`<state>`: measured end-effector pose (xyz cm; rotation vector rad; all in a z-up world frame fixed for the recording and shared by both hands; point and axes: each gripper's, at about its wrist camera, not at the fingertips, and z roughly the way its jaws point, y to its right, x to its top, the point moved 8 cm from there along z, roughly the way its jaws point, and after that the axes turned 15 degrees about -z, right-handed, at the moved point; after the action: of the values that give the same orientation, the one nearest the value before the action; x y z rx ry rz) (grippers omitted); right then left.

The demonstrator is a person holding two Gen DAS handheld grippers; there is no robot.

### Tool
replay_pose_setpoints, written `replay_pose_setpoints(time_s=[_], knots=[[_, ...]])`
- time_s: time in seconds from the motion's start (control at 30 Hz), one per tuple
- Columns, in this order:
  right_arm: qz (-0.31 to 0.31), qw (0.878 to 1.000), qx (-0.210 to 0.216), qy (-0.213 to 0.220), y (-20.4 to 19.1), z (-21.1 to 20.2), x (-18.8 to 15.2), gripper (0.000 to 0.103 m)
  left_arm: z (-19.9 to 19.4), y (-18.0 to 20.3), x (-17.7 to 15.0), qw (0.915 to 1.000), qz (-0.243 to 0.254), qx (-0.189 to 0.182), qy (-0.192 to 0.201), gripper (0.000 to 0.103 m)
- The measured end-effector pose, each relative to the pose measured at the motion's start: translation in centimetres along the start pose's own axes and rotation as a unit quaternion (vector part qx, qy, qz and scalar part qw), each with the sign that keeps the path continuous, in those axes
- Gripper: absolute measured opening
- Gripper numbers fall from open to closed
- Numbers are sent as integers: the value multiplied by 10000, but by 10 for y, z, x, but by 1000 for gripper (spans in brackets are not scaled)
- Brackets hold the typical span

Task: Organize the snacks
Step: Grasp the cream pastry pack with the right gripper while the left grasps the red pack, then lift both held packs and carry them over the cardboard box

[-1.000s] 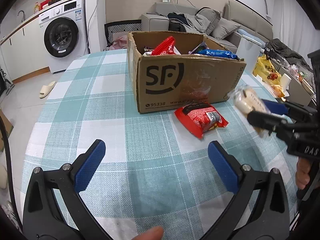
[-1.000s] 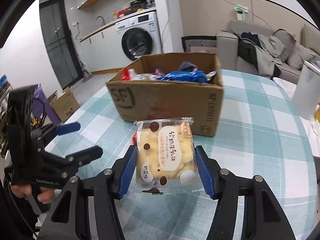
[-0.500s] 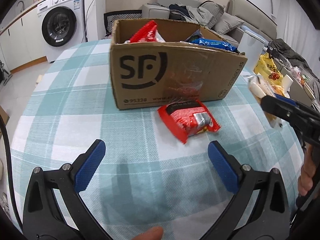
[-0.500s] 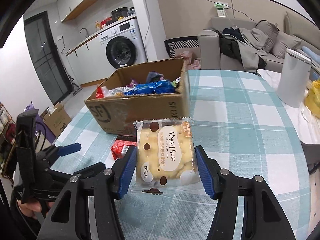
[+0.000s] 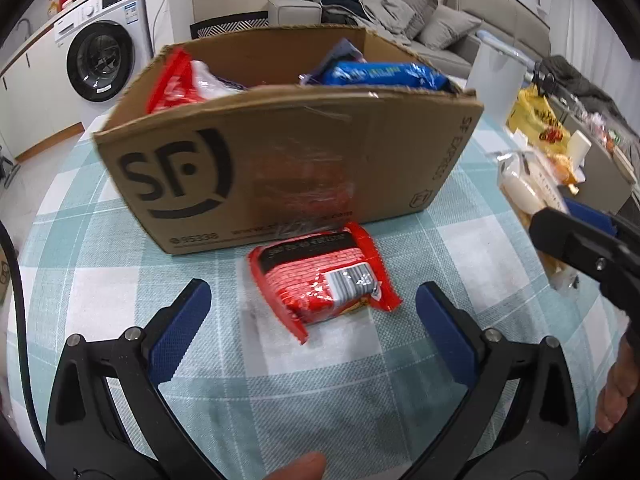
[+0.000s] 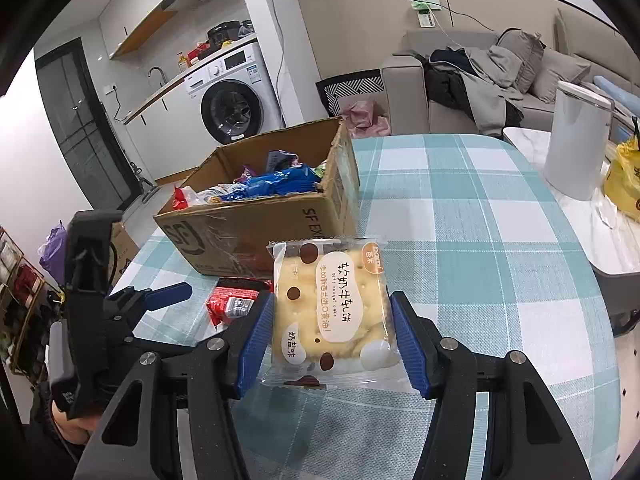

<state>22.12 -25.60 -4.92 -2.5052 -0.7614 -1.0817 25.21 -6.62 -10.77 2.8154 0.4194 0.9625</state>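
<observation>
Against the front wall of the cardboard box [image 5: 288, 168], toward the near edge of the counter [image 5: 120, 264]: lying flat, red snack packet [image 5: 324, 284], barcode face up, one short end touching or almost touching the box. Sitting between the spread pads of the left hand-held gripper [image 5: 308, 320], jaws wide open, nothing clamped, pads clear of the foil on both sides.

Gripping a cracker packet [image 6: 330, 312] in the right hand-held gripper [image 6: 330, 340], blue pads pressing its two long edges, wrapper held off the checked cloth and facing the camera. Hanging just right of the box's front corner in the left wrist view.

Filling the box already: a blue packet [image 5: 384, 74], another red one [image 5: 172, 84], more wrappers behind.

Handling judgement, red packet: looking light, film glossy and likely slippery, contents probably crushable. Closing across the narrower width at mid-length, not on the crimped end seals, seeming the safer hold; seals likely folding and slipping out. Pressing gently, film probably buckling before it resists.

Handling judgement, cracker packet: stiff biscuit inside an air-cushioned wrapper, fragile under squeeze; present edge hold looking adequate, loose film at the bottom sagging.

Remaining, by the look of it: both packets not yet in the box.
</observation>
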Motion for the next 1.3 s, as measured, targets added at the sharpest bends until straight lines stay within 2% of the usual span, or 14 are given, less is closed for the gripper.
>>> replay_pose_setpoints(time_s=[0.27, 0.4, 0.47, 0.53, 0.63, 0.97, 1.3], knots=[[31, 10000, 48, -60, -1, 4, -2, 59, 20, 14, 0, 9997, 134, 193, -83, 100], [-29, 9999, 63, -112, -6, 9, -3, 59, 27, 17, 0, 9995, 191, 187, -183, 73], [-87, 9999, 66, -115, -9, 10, -2, 59, 28, 17, -2, 9996, 166, 129, -202, 67], [-101, 9999, 74, -114, -10, 11, -2, 59, 29, 16, -2, 9996, 176, 123, -160, 55], [-70, 9999, 106, -118, -12, 11, -2, 59, 27, 18, -4, 9997, 237, 37, -108, 46], [-89, 9999, 128, -52, -10, 10, -1, 59, 14, 22, -18, 9994, 309, -124, -49, 40], [-53, 9997, 190, 147, -8, -5, 6, 59, -27, 24, -19, 9985, 253, -466, 154, 40]])
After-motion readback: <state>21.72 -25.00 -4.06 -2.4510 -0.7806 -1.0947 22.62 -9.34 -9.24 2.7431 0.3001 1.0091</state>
